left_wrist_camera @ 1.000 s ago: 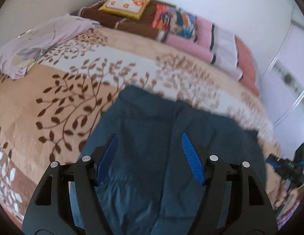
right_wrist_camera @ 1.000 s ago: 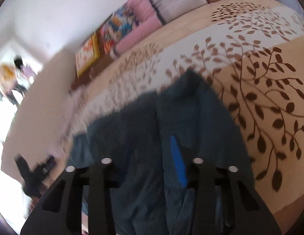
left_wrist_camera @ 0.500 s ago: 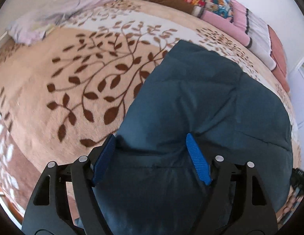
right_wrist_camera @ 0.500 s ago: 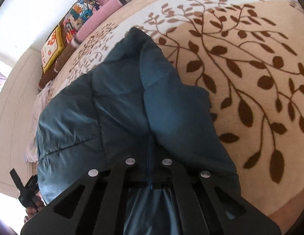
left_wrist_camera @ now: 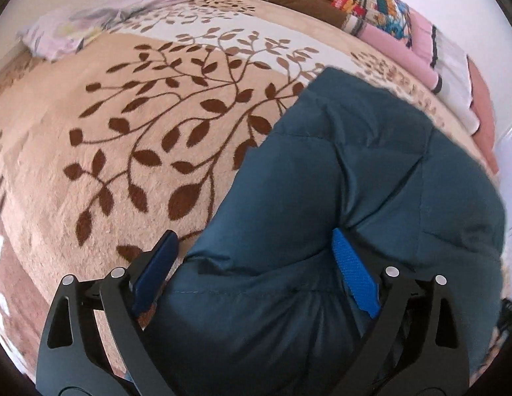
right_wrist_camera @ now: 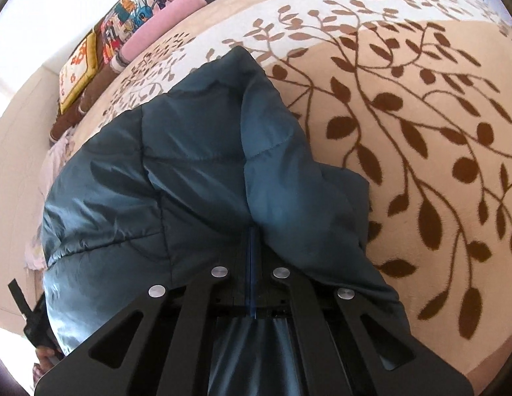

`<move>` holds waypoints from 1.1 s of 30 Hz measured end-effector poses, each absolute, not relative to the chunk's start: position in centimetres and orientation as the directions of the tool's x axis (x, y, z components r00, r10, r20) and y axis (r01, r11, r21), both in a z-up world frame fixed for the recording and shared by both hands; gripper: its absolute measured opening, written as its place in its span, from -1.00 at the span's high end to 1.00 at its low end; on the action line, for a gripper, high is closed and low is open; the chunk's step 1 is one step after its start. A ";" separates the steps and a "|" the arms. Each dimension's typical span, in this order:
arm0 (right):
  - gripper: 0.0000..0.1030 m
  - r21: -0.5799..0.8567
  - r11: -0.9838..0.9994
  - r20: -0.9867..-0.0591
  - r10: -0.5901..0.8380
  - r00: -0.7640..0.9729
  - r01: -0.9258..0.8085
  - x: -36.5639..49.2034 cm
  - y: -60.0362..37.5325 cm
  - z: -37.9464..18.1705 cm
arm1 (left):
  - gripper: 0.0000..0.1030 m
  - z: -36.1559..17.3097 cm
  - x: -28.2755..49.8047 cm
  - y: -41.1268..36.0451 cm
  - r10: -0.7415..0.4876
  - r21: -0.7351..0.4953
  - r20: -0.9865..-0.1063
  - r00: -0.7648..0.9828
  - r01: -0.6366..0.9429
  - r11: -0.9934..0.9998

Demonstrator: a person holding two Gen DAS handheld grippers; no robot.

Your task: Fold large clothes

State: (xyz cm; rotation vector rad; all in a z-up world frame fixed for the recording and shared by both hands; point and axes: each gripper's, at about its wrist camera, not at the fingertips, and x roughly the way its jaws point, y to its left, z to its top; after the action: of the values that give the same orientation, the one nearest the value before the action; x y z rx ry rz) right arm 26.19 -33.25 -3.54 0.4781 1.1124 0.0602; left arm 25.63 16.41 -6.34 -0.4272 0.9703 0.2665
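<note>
A dark teal quilted jacket (left_wrist_camera: 322, 171) lies bunched on the bed's beige leaf-patterned blanket (left_wrist_camera: 123, 138). My left gripper (left_wrist_camera: 252, 234) points down over the jacket's near edge. Its jaws are opening wide; puffy fabric sits between the blue pads (left_wrist_camera: 355, 270) without being squeezed, and the left pad stands just off the jacket's edge. In the right wrist view the same jacket (right_wrist_camera: 196, 151) fills the centre. My right gripper (right_wrist_camera: 251, 231) is shut, its fingers together, and folds of the jacket gather at its tips.
Pillows and folded bedding (left_wrist_camera: 381, 6) line the head of the bed. A pale lilac cloth (left_wrist_camera: 117, 10) lies at the far left. Bare blanket (right_wrist_camera: 421, 132) spreads to the right of the jacket. A dark gadget in a hand (right_wrist_camera: 34, 326) shows at the bed's edge.
Both grippers have come down toward the bed and the jacket has settled onto the blanket. The right jaws closed together on the fabric. The left jaws spread wider.
</note>
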 end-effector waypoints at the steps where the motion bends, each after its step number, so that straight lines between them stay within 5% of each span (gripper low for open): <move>1: 1.00 0.378 0.907 -0.851 0.263 0.454 0.183 26.0 -33.1 -3.0 | -0.74 -5.7 25.1 16.9 0.006 -0.263 -0.832 0.554 -0.405 0.876; 5: 0.92 0.357 0.926 -0.801 0.234 0.551 0.125 24.0 -32.2 0.7 | -0.72 -2.9 21.9 18.8 -0.068 -0.390 -0.757 0.650 -0.366 0.845; 11: 0.91 0.446 0.886 -0.745 0.447 0.494 -0.128 25.4 -23.4 3.2 | -0.72 -1.4 15.6 19.8 -0.098 -0.428 -0.737 0.669 -0.350 0.833; 14: 0.91 0.482 0.868 -0.765 0.483 0.426 -0.119 29.0 -19.1 1.3 | -0.72 -1.9 12.5 19.4 -0.105 -0.428 -0.751 0.652 -0.359 0.830; 20: 1.00 0.328 0.944 -0.872 0.320 0.371 -0.044 33.0 -16.3 -2.7 | -0.72 -3.5 9.1 19.5 -0.176 -0.501 -0.757 0.629 -0.385 0.775; 27: 0.88 0.486 0.873 -0.778 0.454 0.435 -0.043 28.7 -19.6 0.4 | -0.73 -5.7 10.0 17.2 -0.249 -0.531 -0.770 0.587 -0.374 0.760; 28: 0.82 0.518 0.853 -0.745 0.485 0.459 -0.061 26.7 -20.8 1.5 | -0.73 -6.0 10.1 16.8 -0.258 -0.534 -0.774 0.578 -0.378 0.757; 30: 0.32 0.508 0.857 -0.723 0.480 0.497 -0.088 22.3 -23.2 3.1 | -0.74 -6.5 10.5 16.2 -0.273 -0.543 -0.776 0.569 -0.380 0.749; 33: -0.14 0.470 0.879 -0.710 0.430 0.558 -0.080 15.6 -27.4 4.3 | -0.75 -7.0 10.9 15.5 -0.274 -0.548 -0.776 0.568 -0.391 0.740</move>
State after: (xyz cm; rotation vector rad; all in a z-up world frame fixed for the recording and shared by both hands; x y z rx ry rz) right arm 15.63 -27.41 4.27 0.4121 0.9366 0.3107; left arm 10.94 15.48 -6.96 -0.7676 0.9900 0.0768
